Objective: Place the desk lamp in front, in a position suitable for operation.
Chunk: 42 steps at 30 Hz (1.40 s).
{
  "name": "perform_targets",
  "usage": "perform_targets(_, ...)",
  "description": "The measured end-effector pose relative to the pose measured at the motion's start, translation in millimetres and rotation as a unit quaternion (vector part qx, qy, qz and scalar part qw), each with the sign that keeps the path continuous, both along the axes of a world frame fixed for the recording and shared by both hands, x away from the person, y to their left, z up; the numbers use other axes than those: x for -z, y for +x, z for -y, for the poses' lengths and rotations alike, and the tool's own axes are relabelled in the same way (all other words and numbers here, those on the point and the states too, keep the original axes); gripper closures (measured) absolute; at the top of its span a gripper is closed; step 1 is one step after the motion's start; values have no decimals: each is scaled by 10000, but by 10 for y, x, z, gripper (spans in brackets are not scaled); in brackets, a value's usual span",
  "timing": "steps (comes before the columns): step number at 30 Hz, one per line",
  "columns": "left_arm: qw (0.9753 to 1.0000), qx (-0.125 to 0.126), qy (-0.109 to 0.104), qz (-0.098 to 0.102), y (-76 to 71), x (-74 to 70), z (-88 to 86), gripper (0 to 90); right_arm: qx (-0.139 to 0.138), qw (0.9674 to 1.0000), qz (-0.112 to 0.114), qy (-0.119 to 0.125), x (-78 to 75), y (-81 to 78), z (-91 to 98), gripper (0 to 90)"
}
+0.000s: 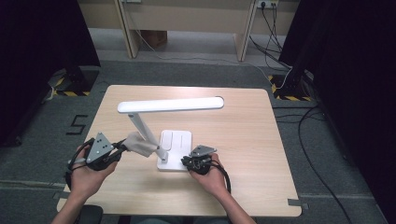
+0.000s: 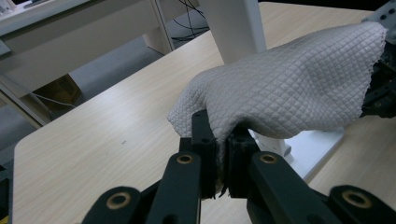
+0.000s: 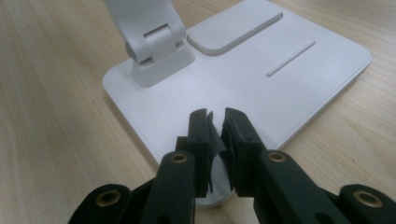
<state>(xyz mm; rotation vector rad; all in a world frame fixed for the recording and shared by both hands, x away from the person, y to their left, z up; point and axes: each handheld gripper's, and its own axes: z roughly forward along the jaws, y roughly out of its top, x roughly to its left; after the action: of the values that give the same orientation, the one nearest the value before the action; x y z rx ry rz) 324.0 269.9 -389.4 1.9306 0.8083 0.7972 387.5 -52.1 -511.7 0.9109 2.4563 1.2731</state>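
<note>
A white desk lamp stands on the table, its long head level above its slanted arm and flat square base. My left gripper is shut on a grey quilted cloth, which drapes against the lamp arm just above the base. At the base's near right corner, my right gripper has its jaws drawn almost together. Its tips hover over the base's top near the front edge, short of the arm's hinge. Only a thin slit shows between the pads, and nothing is held.
The wooden table has bare room to the right and behind the lamp. Beyond the far edge are grey floor, cables and a desk's legs. Dark curtains flank both sides.
</note>
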Motion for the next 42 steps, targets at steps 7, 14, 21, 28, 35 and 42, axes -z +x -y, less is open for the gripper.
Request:
perform_targets(7,9997,-120,-46,196,20,-157,-79,845,-17,9999,122,-46,7,10,-13,832)
perform_targets(14,9986,-262,-101,441,42,-347,-165,845,9,9997,216,-68,19,-8,-25,861)
perform_targets(21,9974,-343,-162,605,60,-487,-190,845,16,9996,267,-32,33,-13,-29,895)
perform_targets(28,9956,-468,-261,774,94,-647,-219,846,17,9995,303,-56,33,-16,-37,900)
perform_targets(35,9936,-557,-288,937,104,-794,-228,846,21,9995,303,-59,33,-16,-41,900)
perform_targets(42,9913,-697,-235,1094,115,-926,-217,846,28,9995,299,-57,33,-16,-44,900)
